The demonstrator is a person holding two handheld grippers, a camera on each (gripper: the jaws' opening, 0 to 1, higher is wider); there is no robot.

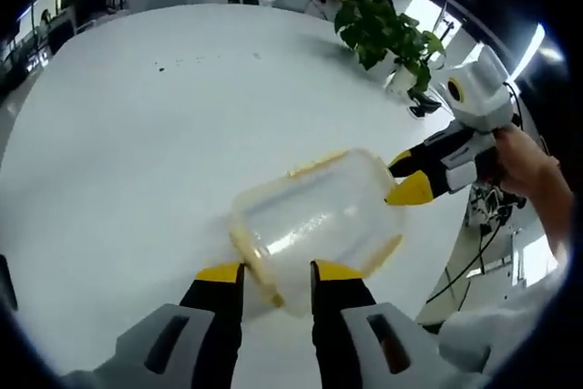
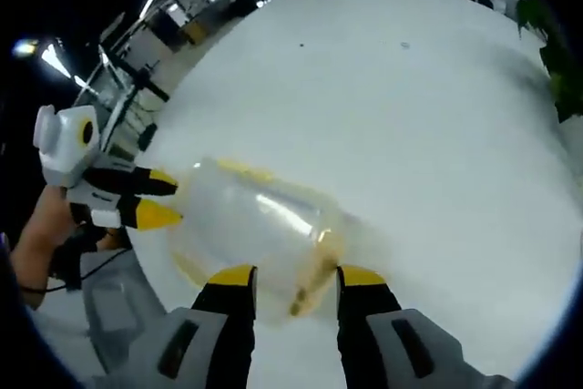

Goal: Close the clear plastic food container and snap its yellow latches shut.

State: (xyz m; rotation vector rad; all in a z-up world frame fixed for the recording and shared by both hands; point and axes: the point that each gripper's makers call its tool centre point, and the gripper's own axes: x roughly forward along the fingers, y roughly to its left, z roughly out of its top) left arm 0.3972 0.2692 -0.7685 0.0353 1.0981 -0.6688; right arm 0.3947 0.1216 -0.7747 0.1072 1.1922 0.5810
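Landmark: clear container (image 1: 314,220), lying on the white table (image 1: 137,152) near its edge, yellow trim and latches around its rim.

Left gripper view: left gripper (image 1: 278,272) sits at the container's near end, yellow-tipped jaws either side of the near corner with a narrow gap. The corner lies between the tips; cannot tell if they actually clamp it. At the container's far right side, the right gripper (image 1: 405,178) comes in with one yellow tip against the container wall and the dark jaw just above it; a hand (image 1: 524,166) holds it. Beyond the container and to its right, a potted plant (image 1: 383,34) stands near the table's far edge. Farther past the table, office desks and chairs, blurred.

Right gripper view: right gripper (image 2: 296,278) at the container's (image 2: 264,234) near end, jaws spread apart, the container's edge between the tips, contact unclear. At the container's far left end, the left gripper (image 2: 168,199) points at it, tips close to or touching the wall; cannot tell which. A hand (image 2: 46,225) holds it. Table (image 2: 410,116) extends well past the container.
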